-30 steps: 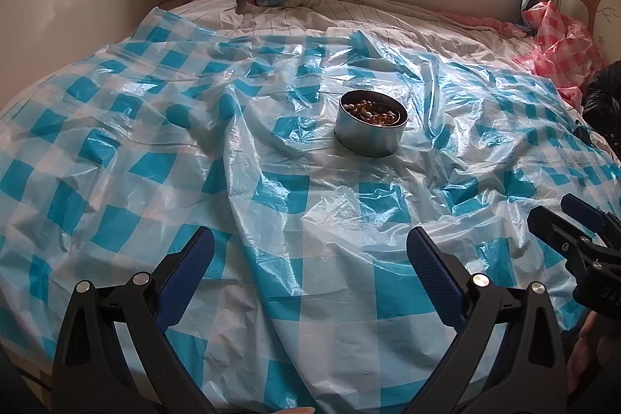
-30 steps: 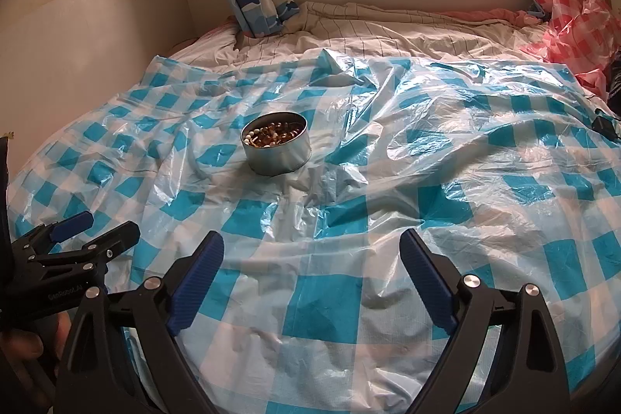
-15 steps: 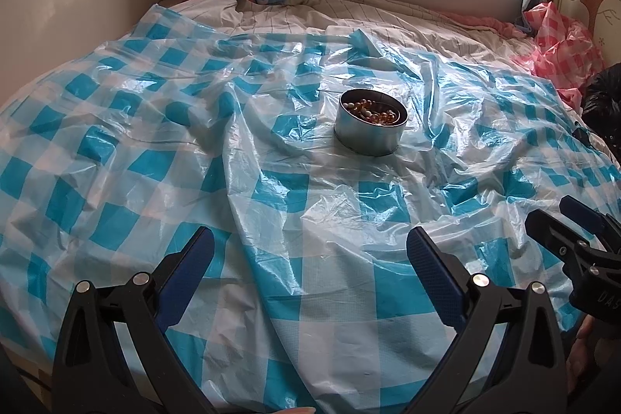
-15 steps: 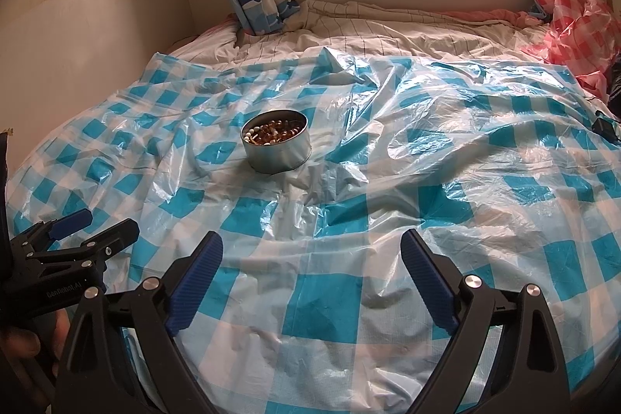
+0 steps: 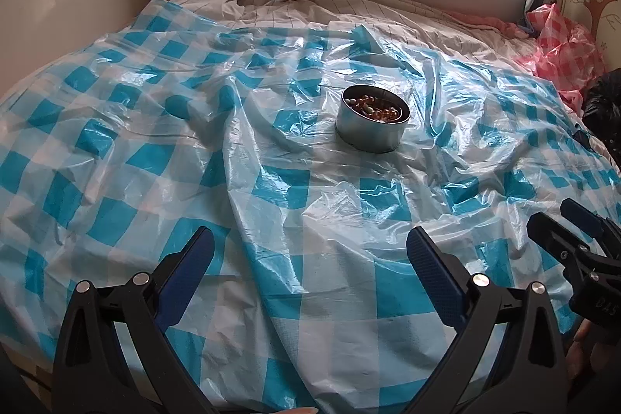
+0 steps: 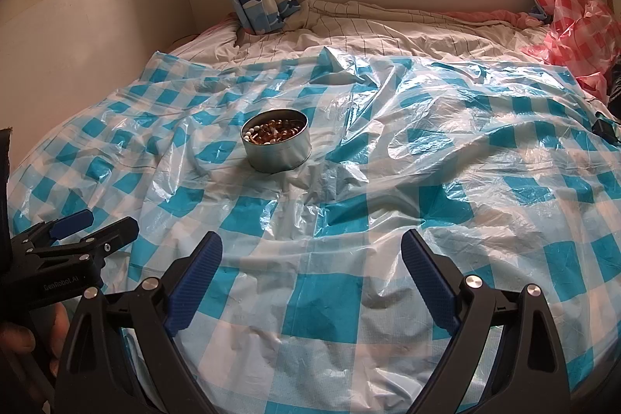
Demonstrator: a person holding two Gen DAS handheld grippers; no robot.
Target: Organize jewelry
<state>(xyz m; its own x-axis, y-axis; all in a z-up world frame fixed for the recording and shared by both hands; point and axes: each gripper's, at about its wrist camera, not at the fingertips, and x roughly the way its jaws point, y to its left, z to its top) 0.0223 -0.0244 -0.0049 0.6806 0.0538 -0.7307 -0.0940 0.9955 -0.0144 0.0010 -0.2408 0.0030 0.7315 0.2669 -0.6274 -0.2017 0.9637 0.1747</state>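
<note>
Bed covered by crumpled blue-white checked plastic sheet (image 5: pixel 271 297), striped bedding (image 6: pixel 368 30) past its far edge, window behind, pink checked bag (image 6: pixel 574 37) far right. Round metal tin (image 5: pixel 368 134) sits upright mid-sheet, full of amber and white beads (image 6: pixel 271 132). Left gripper (image 5: pixel 310 251) low over near sheet, jaws wide apart, empty. Right gripper (image 6: pixel 310 251) same, spread wide, holding nothing. Both well short of tin, grippers side by side

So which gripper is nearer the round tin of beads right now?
Roughly equal, perhaps left. The left gripper sits short of the tin, which lies ahead, slightly right; the right gripper has it ahead-left. Both open, empty.
</note>
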